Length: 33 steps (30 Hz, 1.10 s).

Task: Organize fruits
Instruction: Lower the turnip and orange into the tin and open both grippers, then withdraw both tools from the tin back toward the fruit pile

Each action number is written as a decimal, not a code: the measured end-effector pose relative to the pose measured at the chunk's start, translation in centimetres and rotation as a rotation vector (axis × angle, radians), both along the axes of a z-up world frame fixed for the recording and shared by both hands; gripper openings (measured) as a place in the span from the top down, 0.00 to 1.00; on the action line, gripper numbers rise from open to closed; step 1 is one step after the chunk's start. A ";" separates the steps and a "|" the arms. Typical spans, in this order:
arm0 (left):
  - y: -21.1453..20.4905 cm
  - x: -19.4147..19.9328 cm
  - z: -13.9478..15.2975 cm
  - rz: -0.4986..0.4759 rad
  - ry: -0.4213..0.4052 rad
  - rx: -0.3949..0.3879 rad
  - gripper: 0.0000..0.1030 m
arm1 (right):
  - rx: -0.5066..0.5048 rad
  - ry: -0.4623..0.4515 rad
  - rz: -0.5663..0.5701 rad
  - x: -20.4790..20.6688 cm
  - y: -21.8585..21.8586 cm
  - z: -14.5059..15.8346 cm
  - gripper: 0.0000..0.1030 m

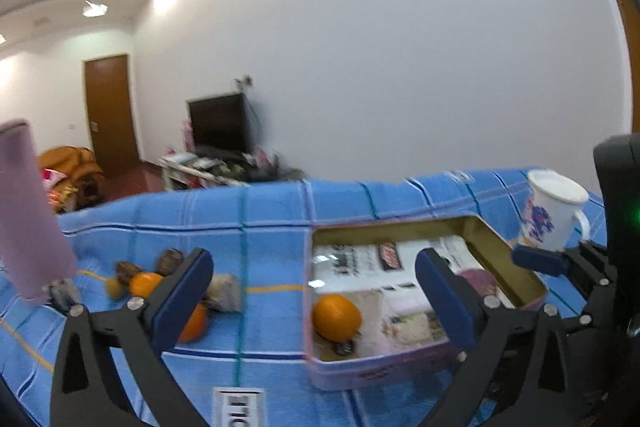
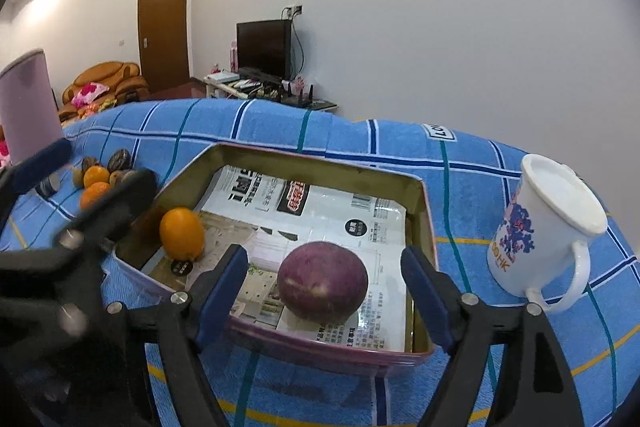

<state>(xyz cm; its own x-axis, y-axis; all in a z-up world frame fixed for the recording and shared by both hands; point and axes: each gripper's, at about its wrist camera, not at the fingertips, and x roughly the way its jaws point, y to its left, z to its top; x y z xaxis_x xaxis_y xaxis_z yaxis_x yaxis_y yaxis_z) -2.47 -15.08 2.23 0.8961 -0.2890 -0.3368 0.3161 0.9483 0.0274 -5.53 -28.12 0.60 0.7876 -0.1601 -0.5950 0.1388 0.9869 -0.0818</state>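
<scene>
Counter under blue plaid towel [image 2: 320, 131], its sewn tag unreadable. Pink tin [image 2: 420, 211] lined with printed paper, text illegible, holds an orange [image 2: 182, 233] and a purple passion fruit [image 2: 322, 281]. White mug [image 2: 548, 223], marked "HK", just right of tin. Loose fruit pile [image 1: 160, 283] left, by a lilac cylinder [image 1: 28, 211]. Left gripper [image 1: 314, 301]: jaws released, empty. Right gripper [image 2: 324, 291]: jaws apart, straddling the passion fruit without touching.

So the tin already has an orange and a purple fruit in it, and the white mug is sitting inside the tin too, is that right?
Not quite. The orange and the purple fruit do lie inside the tin, but the white mug stands outside it, on the blue checked cloth beside the tin's right wall. The right wrist view shows this plainly.
</scene>
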 end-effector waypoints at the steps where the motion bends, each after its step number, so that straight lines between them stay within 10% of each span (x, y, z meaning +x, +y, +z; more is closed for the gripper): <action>1: 0.4 0.0 0.1 0.013 -0.011 -0.006 0.00 | 0.000 -0.001 -0.005 0.0 -0.1 0.0 0.22; 18: 4.8 -0.4 -0.1 0.222 -0.060 -0.008 0.00 | -0.008 -0.329 -0.223 -4.6 -1.5 3.0 0.22; 33: 5.3 -1.8 -0.3 0.211 -0.033 -0.012 0.00 | 0.024 -0.323 -0.276 -5.1 -1.5 2.9 0.22</action>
